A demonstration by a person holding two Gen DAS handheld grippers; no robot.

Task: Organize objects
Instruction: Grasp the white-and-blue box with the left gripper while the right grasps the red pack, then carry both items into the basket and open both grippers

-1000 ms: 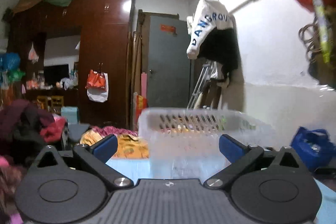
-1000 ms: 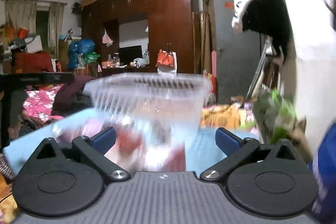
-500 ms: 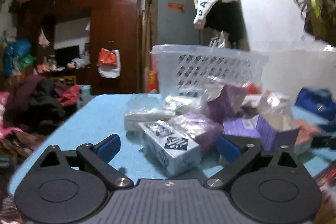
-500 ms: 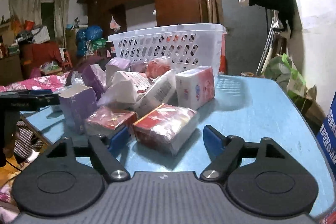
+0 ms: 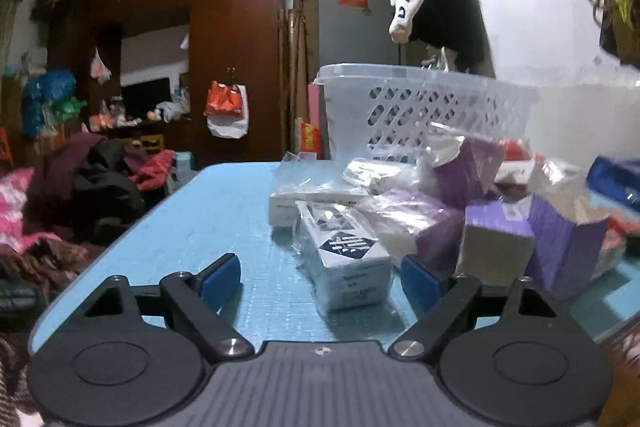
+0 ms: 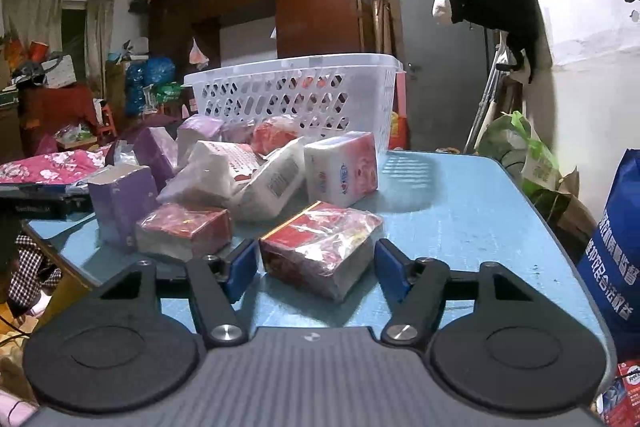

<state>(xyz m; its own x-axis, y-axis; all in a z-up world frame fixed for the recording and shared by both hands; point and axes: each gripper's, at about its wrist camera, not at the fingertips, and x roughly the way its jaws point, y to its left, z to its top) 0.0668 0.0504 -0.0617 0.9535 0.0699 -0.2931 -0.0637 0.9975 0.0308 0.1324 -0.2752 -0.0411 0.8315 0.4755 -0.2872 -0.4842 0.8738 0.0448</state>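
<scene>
A pile of wrapped tissue packs lies on a blue table (image 5: 224, 219) in front of a white perforated basket (image 5: 424, 111). My left gripper (image 5: 320, 279) is open; a white pack with a dark label (image 5: 344, 259) lies between its fingers, untouched. My right gripper (image 6: 316, 263) is open around a red pack (image 6: 320, 243), with its fingers close on either side and no visible squeeze. The basket (image 6: 296, 99) stands behind the pile in the right wrist view too. Purple packs (image 5: 564, 239) and a pink-white pack (image 6: 344, 173) sit in the pile.
The blue table (image 6: 460, 211) ends close on the right, where a blue sack (image 6: 616, 239) and a green bag (image 6: 528, 155) stand. Clothes (image 5: 80, 187) lie heaped left of the table. A wardrobe (image 5: 224, 47) and a grey door (image 6: 444, 75) stand behind.
Both grippers have come down and forward to the table. The right fingers have narrowed around the red pack. The left gripper has closed in on the white pack.
</scene>
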